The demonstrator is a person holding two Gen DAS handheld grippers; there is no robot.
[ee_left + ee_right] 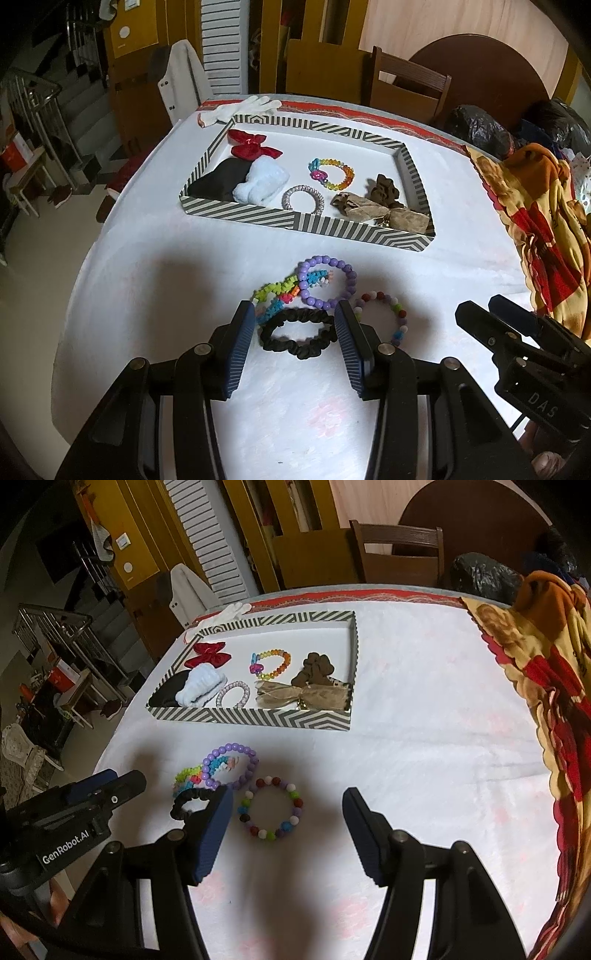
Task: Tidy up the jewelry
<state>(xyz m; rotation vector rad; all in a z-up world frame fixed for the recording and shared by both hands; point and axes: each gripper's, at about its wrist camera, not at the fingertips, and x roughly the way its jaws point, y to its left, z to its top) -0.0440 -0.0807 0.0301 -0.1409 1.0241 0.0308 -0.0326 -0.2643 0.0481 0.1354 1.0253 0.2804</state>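
Black left claw (295, 314), ribbed blue pads (240, 354)

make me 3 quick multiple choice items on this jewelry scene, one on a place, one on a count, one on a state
1. Where is the red bow?
A. inside the striped box
B. on the cloth by the purple bracelet
C. in a gripper

2. How many items lie on the white cloth outside the box?
A. two
B. four
C. six

3. How is the left gripper?
A. shut on the black scrunchie
B. open, empty
C. out of view

Key: 1 A, it sits in the box's far left corner; 2 B, three bracelets and one scrunchie; 3 B, fingers apart, nothing gripped.
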